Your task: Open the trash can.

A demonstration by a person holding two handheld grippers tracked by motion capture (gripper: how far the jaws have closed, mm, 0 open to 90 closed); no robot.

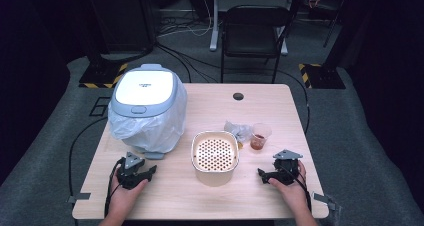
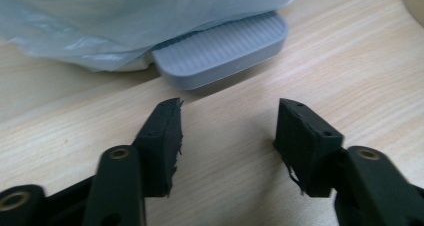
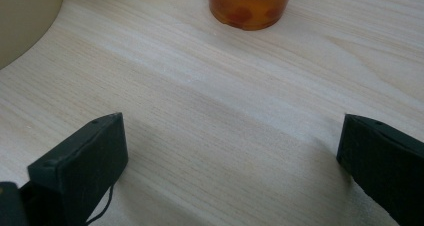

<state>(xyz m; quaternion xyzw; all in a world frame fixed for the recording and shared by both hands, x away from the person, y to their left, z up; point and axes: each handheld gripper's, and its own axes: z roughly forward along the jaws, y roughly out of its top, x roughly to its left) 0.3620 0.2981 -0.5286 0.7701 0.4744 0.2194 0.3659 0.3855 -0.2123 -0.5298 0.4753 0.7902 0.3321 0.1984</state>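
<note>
On the left of the wooden table (image 1: 210, 106) stands a white-lidded bin (image 1: 147, 103) lined with a thin plastic bag (image 2: 100, 21). Its grey ribbed pedal (image 2: 220, 51) sticks out at the front. My left gripper (image 1: 142, 168) rests on the table just before that pedal. In the left gripper view the left gripper (image 2: 227, 126) is open, with bare wood between its jaws. My right gripper (image 1: 272, 168) rests near the right front edge; in its own view the right gripper (image 3: 230, 146) is wide open and empty. It faces a clear cup (image 3: 250, 3) of amber liquid.
A cream tub (image 1: 215, 156) with a perforated insert stands at the table's middle, between the two hands. Crumpled clear wrap (image 1: 237, 130) lies beside the cup (image 1: 260, 136). A black chair (image 1: 255, 33) and cables are on the floor beyond the far edge.
</note>
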